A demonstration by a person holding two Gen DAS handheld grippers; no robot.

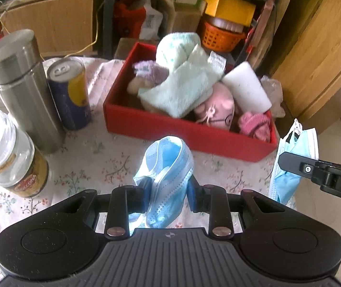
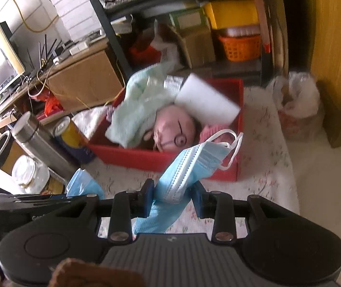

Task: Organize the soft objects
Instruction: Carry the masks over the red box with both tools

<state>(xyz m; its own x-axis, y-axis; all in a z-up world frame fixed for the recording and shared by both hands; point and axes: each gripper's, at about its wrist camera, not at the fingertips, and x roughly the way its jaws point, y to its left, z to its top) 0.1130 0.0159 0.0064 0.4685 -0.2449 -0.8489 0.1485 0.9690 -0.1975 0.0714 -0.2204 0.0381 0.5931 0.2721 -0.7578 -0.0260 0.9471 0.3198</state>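
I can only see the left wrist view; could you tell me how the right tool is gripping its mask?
Observer: The right tool is shut on a blue mask, pinched near the mask's middle.
Operator: Where are its ear loops?
Observer: The white loops hang toward the red box, over its front corner.
Operator: Anything beyond the box on that side?
Observer: A white plastic bag sits at the table's far corner.

Brushed-metal flask [image 1: 22,88], seemingly fleecy towel [image 1: 182,76]
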